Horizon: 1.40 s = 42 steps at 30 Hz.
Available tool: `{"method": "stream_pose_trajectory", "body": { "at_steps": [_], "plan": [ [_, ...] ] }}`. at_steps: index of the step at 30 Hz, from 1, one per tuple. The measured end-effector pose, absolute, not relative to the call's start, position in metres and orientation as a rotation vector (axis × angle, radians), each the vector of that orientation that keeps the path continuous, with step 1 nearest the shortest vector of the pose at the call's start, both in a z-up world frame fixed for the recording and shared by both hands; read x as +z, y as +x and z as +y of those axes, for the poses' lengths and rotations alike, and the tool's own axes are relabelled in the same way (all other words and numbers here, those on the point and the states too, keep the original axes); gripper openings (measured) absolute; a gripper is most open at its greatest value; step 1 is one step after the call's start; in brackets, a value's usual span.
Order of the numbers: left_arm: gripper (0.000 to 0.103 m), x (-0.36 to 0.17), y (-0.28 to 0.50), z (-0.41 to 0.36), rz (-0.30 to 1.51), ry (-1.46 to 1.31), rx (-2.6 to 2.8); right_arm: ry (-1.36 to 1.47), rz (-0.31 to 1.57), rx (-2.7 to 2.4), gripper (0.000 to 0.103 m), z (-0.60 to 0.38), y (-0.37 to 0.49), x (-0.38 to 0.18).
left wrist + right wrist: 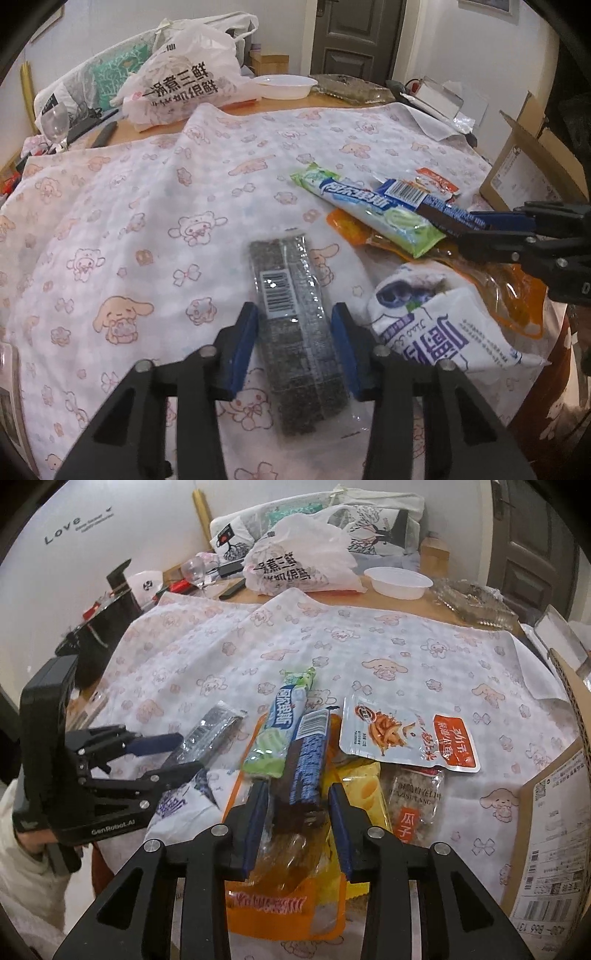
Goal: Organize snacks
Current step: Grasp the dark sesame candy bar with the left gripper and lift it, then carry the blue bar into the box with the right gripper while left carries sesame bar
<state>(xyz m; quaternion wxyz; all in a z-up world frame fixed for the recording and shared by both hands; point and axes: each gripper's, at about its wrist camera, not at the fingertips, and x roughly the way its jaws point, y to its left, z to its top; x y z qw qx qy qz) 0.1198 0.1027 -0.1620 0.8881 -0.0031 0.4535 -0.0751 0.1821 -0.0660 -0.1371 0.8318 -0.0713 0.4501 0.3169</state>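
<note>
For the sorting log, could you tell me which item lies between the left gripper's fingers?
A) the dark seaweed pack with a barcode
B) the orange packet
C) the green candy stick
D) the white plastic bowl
A: the left gripper straddles the dark seaweed pack, barcode label facing up, on the patterned cloth.
</note>
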Motion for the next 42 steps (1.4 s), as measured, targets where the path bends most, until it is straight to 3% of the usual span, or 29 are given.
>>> {"method": "stream_pose_trajectory", "body": {
  "at_steps": [16, 20, 27, 42],
  "plan": [
    [0.037, -0.160, 0.128, 0.122, 0.930, -0.036, -0.154, -0.340, 0.882, 0.592, 0.029, -0.036, 0.195, -0.142],
    [0.037, -0.162, 0.127, 0.122, 0.928, -0.039, -0.160, -0.427, 0.848, 0.581, 0.018, -0.029, 0.190, -0.145],
    [0.037, -0.151, 0.121, 0.123, 0.900, -0.048, -0.165, -0.406, 0.797, 0.569, 0.017, -0.043, 0.173, -0.127],
    [0.037, -0.044, 0.087, 0.074, 0.695, 0.004, -0.212, -0.314, 0.605, 0.591, 0.017, -0.091, 0.117, -0.042]
  ]
}}
